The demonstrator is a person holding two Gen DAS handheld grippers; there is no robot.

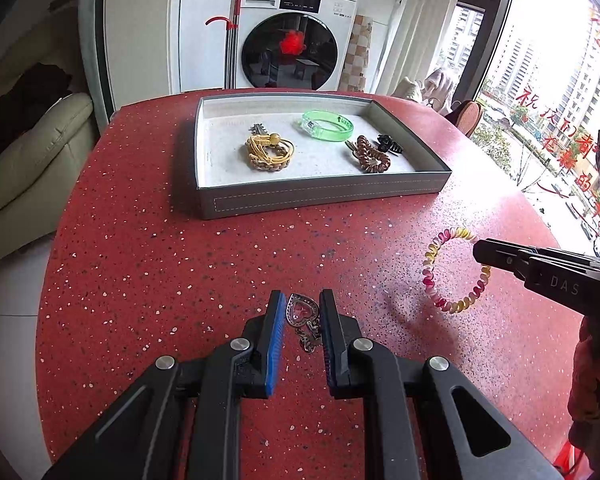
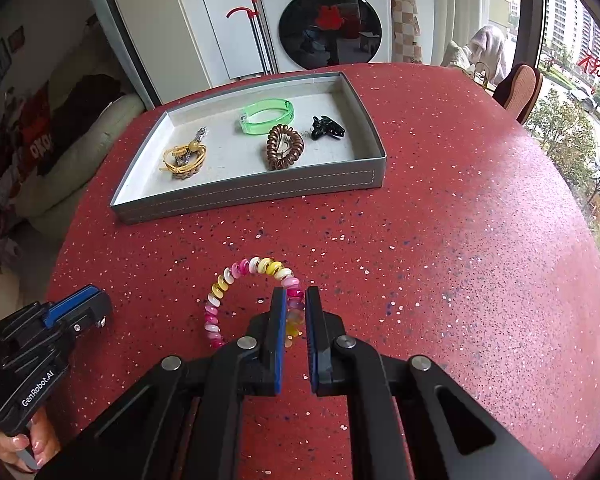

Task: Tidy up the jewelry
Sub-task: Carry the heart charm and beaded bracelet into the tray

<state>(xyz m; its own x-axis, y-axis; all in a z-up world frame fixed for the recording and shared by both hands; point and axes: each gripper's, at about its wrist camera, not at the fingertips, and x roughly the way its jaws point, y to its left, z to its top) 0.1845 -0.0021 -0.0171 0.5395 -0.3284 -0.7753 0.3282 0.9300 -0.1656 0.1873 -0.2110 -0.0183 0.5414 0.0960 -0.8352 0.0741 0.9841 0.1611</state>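
Note:
A grey tray (image 1: 324, 196) (image 2: 260, 196) sits on the red table and holds a yellow cord bracelet (image 1: 270, 152) (image 2: 184, 160), a green bangle (image 1: 327, 125) (image 2: 266, 116), a brown spiral hair tie (image 1: 372, 156) (image 2: 285, 147) and a black claw clip (image 1: 389, 144) (image 2: 327, 128). My left gripper (image 1: 302, 304) (image 2: 76, 312) is closed on a silver heart pendant with chain (image 1: 300, 312). My right gripper (image 2: 296, 300) (image 1: 484, 252) is shut on a pink-and-yellow spiral hair tie (image 2: 256, 266) (image 1: 454, 272) and holds it above the table, its shadow below.
The red speckled table (image 1: 180, 280) (image 2: 460, 240) is round, with its edge to the left and right. A washing machine (image 1: 296, 36) stands behind it, a cream sofa (image 1: 32, 168) at left and a chair (image 2: 520, 88) by the window at right.

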